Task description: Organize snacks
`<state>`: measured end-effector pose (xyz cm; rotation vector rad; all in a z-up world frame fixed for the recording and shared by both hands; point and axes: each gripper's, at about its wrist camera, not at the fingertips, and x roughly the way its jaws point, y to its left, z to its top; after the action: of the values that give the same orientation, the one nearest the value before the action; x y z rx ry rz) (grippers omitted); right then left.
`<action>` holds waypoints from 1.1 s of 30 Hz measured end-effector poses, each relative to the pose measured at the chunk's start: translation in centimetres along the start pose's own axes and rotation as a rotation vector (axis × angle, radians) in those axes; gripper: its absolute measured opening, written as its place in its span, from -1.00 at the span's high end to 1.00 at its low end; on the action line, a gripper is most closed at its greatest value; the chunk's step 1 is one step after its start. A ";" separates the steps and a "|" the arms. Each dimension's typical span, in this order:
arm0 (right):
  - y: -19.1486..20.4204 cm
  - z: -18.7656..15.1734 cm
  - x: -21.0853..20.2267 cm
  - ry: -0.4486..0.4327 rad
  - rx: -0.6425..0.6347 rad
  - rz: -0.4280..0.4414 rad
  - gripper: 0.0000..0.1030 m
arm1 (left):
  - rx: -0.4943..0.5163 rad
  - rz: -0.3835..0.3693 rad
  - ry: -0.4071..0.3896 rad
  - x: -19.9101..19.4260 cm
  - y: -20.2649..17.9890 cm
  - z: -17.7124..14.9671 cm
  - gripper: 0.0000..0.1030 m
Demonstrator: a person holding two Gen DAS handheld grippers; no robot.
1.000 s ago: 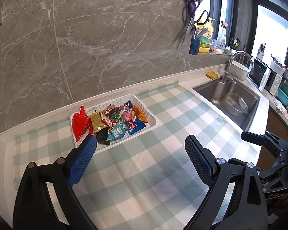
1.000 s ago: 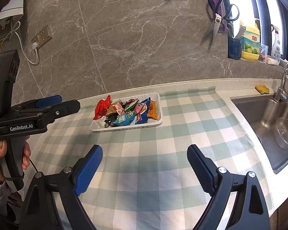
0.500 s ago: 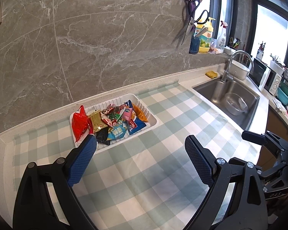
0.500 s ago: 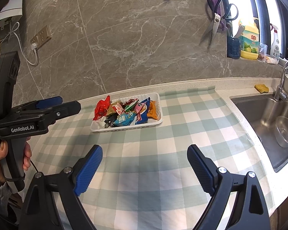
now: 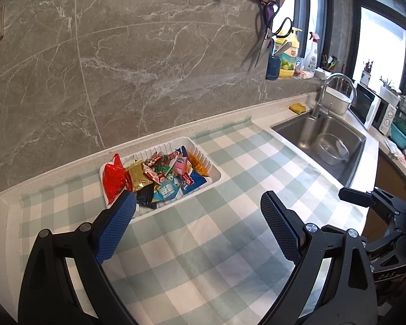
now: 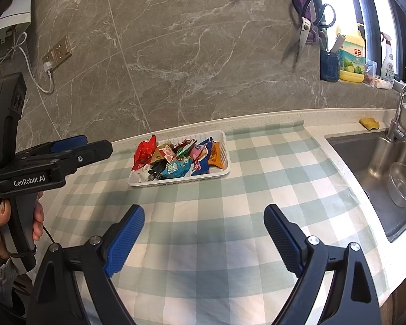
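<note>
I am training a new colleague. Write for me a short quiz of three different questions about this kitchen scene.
1. True or false: the snacks lie in the white tray.
2. Multiple choice: the clear bowl is (A) on the checked cloth, (B) in the sink, (C) in the tray.
3. Short answer: is anything between the jaws of the right hand-held gripper?

Key: 1 true. 2 B. 3 No, the jaws stand wide open with only cloth below them.
</note>
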<state>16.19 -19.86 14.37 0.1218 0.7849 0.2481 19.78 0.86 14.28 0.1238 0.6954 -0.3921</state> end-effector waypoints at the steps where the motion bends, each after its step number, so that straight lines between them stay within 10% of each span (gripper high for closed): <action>1: -0.1 0.1 0.1 0.000 0.001 -0.001 -0.78 | 0.003 0.001 -0.003 -0.1 -0.1 0.1 -0.82; 33: 1.6 -0.8 -0.5 -0.002 0.022 -0.005 -0.78 | 0.005 0.130 0.012 0.8 0.0 -1.6 -0.82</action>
<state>15.01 -18.49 14.48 0.1414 0.7861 0.2348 19.36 1.00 12.52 0.1751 0.6946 -0.2681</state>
